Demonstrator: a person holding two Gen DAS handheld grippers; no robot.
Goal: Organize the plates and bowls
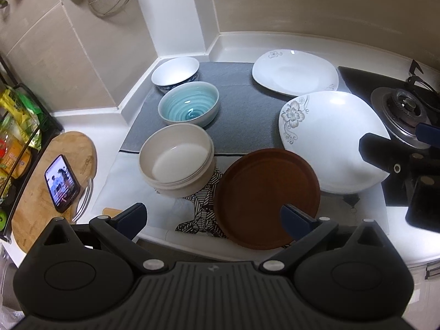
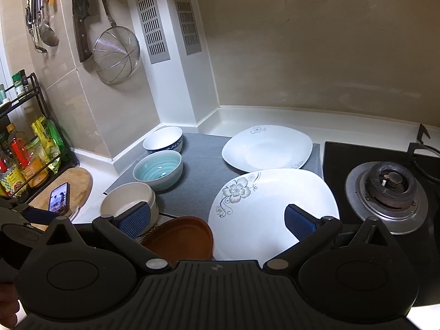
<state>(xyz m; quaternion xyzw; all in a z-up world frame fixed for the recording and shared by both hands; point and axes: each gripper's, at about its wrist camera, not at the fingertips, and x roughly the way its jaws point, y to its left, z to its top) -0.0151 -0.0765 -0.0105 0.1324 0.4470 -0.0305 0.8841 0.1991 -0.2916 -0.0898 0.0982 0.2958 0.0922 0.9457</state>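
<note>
Kitchen counter (image 1: 275, 46) ran into a tiled corner, w/ a gas burner (image 2: 386, 195) on the right and a grey mat (image 1: 242, 110) under most of the dishes. You had two white square plates on the right side of that mat: the flower plate (image 2: 275, 206) nearer you, the far plate (image 2: 266, 148) behind it, their edges overlapping or just touching; I couldn't tell which. Next down in size, the brown plate (image 1: 266, 198) sat at the front edge, its rim tucked just under or against the flower plate. Three bowls lined the left side front to back: beige bowl (image 1: 176, 162), teal bowl (image 1: 189, 107), then the blue-rimmed bowl (image 1: 176, 73) in the corner, each just beside the next. A phone (image 1: 62, 183) leaned on the round wooden board (image 1: 35, 206), well off to the left.

Nothing looked stacked yet, so I judged you were at the start. Best approach imo: biggest plate as the base, take each piece by the rim, lift clear before moving sideways, and set it down flat so glazed surfaces don't slide. Bowls nest big to small, same logic.

Your left gripper (image 1: 216, 218) hung over the front edge, its right pad above the brown plate's near rim, jaws spread wide, holding nothing. Your right gripper (image 2: 220, 220) hovered over the flower plate's near edge, also spread wide and empty; no contact that I could see.
</note>
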